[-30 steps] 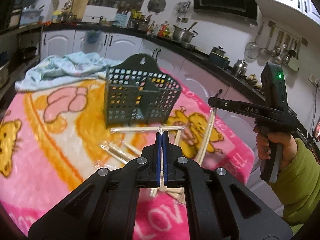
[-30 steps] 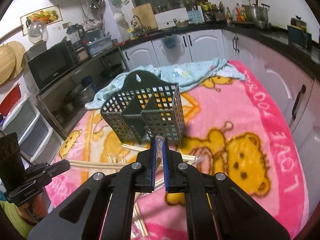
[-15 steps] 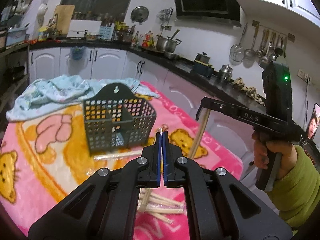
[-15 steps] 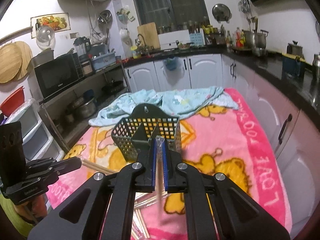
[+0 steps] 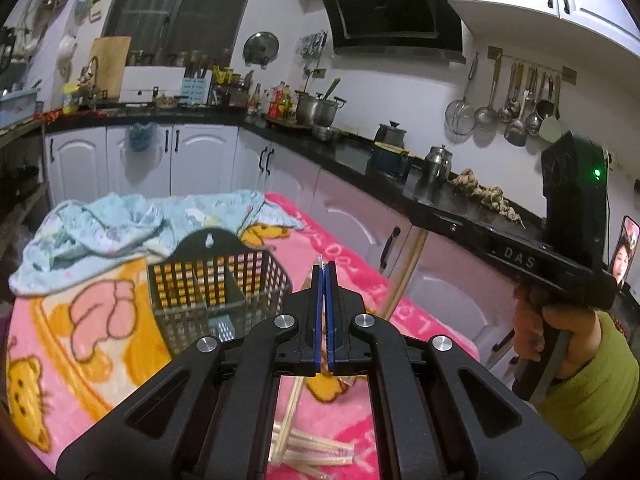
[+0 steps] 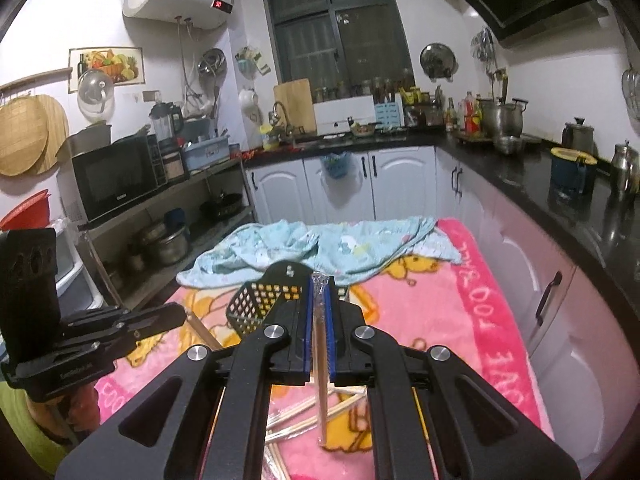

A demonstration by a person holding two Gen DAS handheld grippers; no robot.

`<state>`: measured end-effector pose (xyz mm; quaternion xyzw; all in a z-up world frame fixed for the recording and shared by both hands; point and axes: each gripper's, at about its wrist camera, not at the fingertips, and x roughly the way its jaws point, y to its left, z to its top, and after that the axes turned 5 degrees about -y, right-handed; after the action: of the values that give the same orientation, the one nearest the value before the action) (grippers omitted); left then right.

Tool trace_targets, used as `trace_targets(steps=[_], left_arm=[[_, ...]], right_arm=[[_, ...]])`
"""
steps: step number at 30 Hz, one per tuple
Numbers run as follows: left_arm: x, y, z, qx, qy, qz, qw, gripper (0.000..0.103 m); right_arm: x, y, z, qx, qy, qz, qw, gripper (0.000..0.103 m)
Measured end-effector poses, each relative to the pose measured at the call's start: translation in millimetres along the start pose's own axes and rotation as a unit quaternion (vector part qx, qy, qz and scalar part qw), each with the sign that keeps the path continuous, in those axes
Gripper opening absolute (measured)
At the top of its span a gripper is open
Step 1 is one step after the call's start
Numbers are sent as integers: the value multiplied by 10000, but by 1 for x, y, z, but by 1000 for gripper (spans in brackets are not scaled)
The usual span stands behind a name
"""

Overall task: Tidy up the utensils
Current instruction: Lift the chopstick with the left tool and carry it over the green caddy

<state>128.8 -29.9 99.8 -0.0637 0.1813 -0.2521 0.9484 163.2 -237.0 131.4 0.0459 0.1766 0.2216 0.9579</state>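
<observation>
Left gripper (image 5: 324, 276): jaws clamping a wrapped chopstick pair (image 5: 291, 412), hanging clear.
Right gripper (image 6: 319, 292): jaws pinching another wrapped pair (image 6: 320, 380), heading for the basket (image 6: 256, 304).

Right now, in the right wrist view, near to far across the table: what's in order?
Right gripper shut on a wrapped wooden chopstick → dark green perforated plastic utensil basket → crumpled light blue cloth → white lower cabinets.
</observation>
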Motion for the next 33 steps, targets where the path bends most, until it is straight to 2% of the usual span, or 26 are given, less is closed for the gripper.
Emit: trace_targets(steps=[11,21,28,33], left_arm=[[-2,2,52,201,-404,204,9988,0],[-5,25,94,251,-742,531,9955,0],[3,44,100,131,-744,657,9950,0],[13,58,92,-15,-656,678,9955,0]], right_arm=[[-8,-2,41,-65,-538,-40,9985,5],[16,5,89,-109,-997,81,9949,5],[45,18,100,-245,-1005,118,9946,5],[68,24,98,-323,-965,139,9947,5]])
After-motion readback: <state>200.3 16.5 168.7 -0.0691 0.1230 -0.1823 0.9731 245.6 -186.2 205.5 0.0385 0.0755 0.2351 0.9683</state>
